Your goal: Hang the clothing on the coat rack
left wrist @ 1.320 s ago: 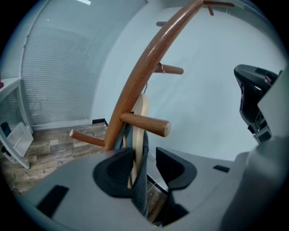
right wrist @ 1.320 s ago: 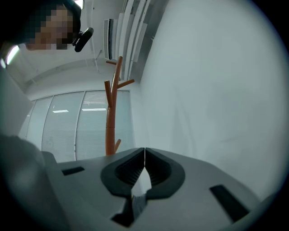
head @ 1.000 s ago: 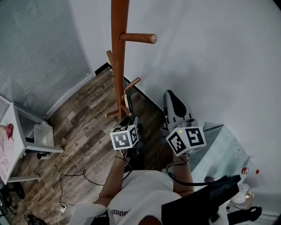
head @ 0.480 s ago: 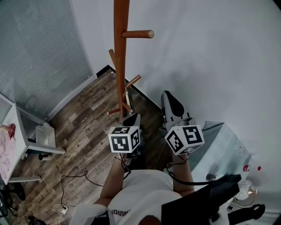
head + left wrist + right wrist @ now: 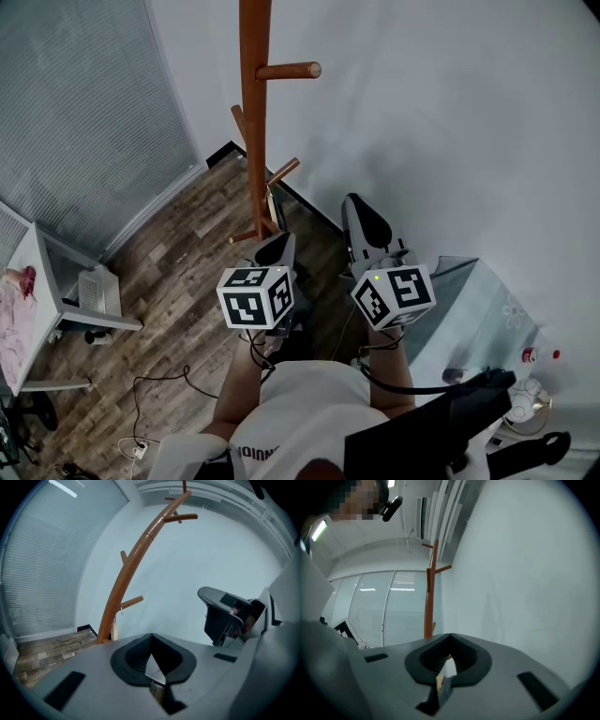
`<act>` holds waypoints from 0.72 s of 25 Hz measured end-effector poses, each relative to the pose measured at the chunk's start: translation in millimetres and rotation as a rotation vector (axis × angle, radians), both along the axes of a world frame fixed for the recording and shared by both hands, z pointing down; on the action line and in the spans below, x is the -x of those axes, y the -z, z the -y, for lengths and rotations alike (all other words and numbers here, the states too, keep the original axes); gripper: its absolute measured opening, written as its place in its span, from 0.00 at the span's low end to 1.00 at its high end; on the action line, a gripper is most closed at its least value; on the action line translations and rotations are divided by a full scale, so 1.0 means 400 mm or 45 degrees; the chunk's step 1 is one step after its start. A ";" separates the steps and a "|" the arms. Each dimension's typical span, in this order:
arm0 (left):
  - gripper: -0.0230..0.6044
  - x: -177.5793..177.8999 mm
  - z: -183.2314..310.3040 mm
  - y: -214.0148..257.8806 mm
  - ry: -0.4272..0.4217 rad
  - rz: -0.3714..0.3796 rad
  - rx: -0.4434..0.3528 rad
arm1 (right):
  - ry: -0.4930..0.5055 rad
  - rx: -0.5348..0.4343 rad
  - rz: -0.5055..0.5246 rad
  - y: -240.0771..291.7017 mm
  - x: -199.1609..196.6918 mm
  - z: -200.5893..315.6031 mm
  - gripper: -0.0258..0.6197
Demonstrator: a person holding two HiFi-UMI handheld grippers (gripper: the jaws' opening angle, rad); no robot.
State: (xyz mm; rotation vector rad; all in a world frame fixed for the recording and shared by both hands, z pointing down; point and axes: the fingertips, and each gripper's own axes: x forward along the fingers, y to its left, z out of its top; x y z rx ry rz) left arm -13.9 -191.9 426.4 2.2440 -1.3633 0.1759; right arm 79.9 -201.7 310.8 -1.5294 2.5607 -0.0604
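The brown wooden coat rack point(image 5: 253, 122) stands by the white wall ahead of me, its pegs point(image 5: 289, 70) bare; it also shows in the left gripper view point(image 5: 131, 569) and the right gripper view point(image 5: 429, 606). My left gripper point(image 5: 274, 246) is held at chest height and points at the rack's base, jaws shut with nothing between them point(image 5: 151, 641). The right gripper point(image 5: 364, 217) hangs beside it, a little to the right, also shut and empty point(image 5: 450, 644). A pink garment point(image 5: 13, 323) lies on a white table at the far left, away from both grippers.
The white table point(image 5: 37, 272) and a floor unit point(image 5: 94, 291) stand at the left by the blinds. A glass-topped table point(image 5: 478, 319) with a small bottle point(image 5: 536, 357) is at the right. Cables point(image 5: 159, 384) trail over the wooden floor.
My left gripper has drifted a little to the left and down. The right gripper has hardly moved.
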 end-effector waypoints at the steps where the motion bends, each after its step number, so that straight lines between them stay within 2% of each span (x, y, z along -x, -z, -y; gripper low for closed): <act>1: 0.06 0.001 0.000 0.003 0.000 0.002 -0.004 | 0.000 -0.004 -0.002 0.002 0.000 -0.002 0.07; 7: 0.06 0.010 0.004 0.014 0.016 0.037 -0.014 | -0.006 -0.008 -0.013 0.010 -0.003 0.001 0.07; 18: 0.06 0.005 0.012 0.012 -0.001 0.046 -0.019 | -0.004 -0.005 -0.020 0.011 -0.005 0.007 0.07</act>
